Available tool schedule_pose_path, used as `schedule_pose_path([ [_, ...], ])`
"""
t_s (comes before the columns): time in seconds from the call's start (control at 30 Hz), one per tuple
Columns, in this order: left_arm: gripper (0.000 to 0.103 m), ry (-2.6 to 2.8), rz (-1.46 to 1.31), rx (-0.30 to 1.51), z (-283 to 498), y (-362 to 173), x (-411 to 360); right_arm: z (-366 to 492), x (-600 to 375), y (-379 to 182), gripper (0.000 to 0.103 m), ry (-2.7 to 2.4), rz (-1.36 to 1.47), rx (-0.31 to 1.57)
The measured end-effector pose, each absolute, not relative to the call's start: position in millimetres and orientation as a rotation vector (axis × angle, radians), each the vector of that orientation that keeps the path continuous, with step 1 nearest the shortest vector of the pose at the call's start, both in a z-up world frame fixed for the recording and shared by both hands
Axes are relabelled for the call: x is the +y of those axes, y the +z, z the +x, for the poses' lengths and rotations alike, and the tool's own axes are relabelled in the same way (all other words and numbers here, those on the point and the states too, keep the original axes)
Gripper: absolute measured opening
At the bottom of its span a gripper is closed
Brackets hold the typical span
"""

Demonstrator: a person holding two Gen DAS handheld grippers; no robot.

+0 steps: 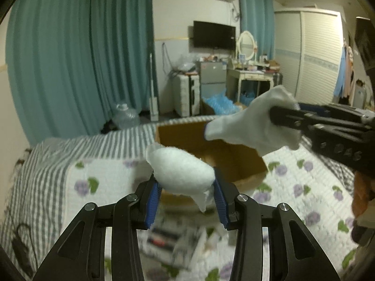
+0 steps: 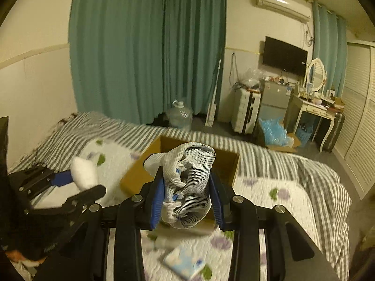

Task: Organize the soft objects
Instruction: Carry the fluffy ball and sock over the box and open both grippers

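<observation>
Bedroom clutter all round, and both claws are up over the bed [image 1: 46, 164] with cargo aboard. Left claw [image 1: 186, 185] is pinching a white fluffy wad [image 1: 180, 171] between its blue pads, held in the air on the near side of the open cardboard box [image 1: 234, 161]. Right claw [image 2: 186, 193] grips a bunched white-and-grey mesh sock [image 2: 187, 182], pads pressed into its sides, also on the near side of the box and above its rim. Seen from the left wrist, that sock hangs out of the right claw over the box's right edge. The box sits on a white quilt [image 1: 293, 171] printed with purple flowers and green leaves, laid over grey-and-white striped bedding. On the quilt nearer than the box lies a small light-blue packet [image 2: 185, 264], blurred. Beyond the box, past the foot of the bed, teal curtains [image 2: 145, 46] cover the wall, a clear water jug [image 2: 179, 116] stands on the floor, then a white suitcase [image 2: 246, 110], a small grey fridge [image 2: 275, 100], a wall television [image 2: 284, 55] and a dressing table with an oval mirror [image 2: 316, 75]. An air conditioner [image 2: 281, 4] hangs high above them.
</observation>
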State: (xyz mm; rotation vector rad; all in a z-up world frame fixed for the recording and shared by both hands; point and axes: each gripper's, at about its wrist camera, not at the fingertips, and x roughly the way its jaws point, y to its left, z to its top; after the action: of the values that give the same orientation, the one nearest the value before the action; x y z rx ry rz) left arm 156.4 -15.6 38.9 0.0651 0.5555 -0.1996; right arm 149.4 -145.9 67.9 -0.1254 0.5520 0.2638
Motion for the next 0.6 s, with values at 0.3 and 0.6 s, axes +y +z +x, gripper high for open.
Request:
schedule_pose_path([
  [0.3,0.042,-0.263,0.076,0.576,216,10,-33,226,-159,24,0.035,0.231,-0.021,0.589],
  [0.6,0.082,-0.209,0.051,0.605,235,-7,-49,233,-182,-5,0.089,0.203,0.053,0.564],
])
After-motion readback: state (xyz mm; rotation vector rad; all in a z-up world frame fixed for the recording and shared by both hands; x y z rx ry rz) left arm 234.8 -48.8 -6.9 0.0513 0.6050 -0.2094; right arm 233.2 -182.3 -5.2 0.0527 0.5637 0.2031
